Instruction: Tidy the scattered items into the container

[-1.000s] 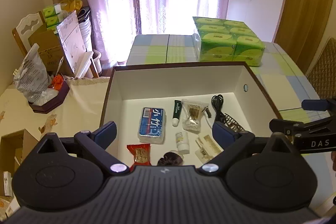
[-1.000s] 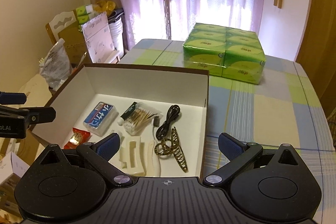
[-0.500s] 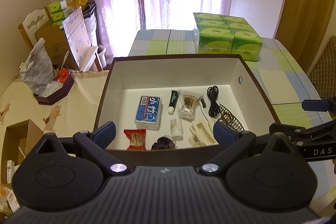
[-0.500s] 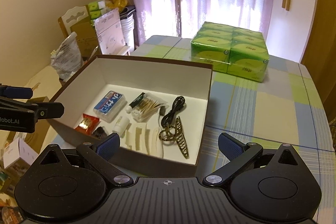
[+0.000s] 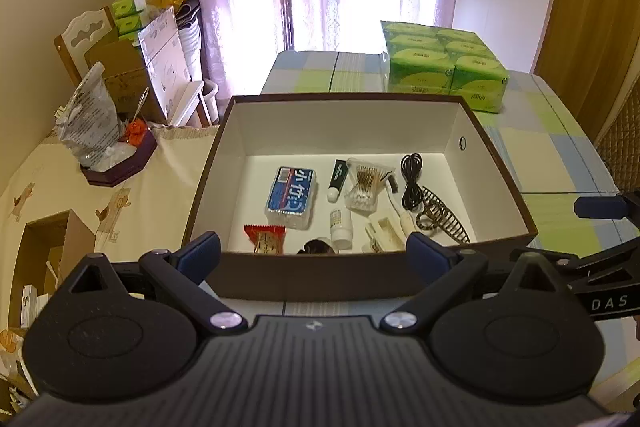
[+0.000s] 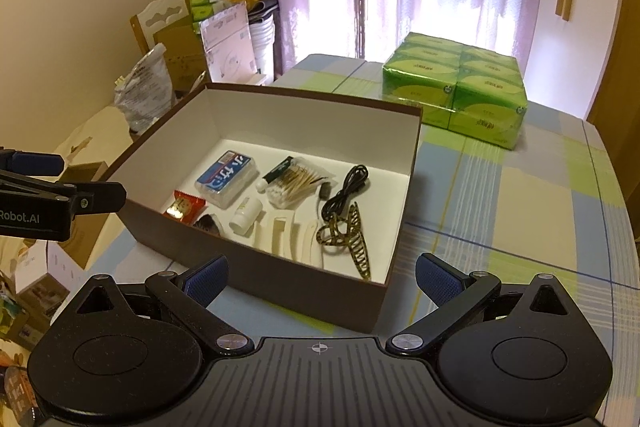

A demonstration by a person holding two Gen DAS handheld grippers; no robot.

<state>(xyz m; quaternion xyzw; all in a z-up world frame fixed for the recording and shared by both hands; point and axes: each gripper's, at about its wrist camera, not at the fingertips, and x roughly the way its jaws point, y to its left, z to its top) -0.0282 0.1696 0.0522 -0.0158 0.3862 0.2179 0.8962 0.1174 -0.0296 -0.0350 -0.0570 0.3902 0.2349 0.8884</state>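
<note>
we hold both grippers spread and empty, short of the box (image 5: 360, 279), probably because every small item already lies on its floor. left gripper (image 5: 314, 251) view hides the near items behind the front wall; right gripper (image 6: 322, 281) view clears it, showing the cream clips (image 6: 286, 233) and hair claw (image 6: 346, 233) whole.

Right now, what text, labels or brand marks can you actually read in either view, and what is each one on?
"DAS": white letters on the right gripper, cut off at the frame edge in the left wrist view.
"Robot.AI": white letters on the left gripper, start cut off in the right wrist view.
Blue pack in the box: large white characters, not legible.
Green tissue packs, tube, small bottle, red packet: print too small.
</note>
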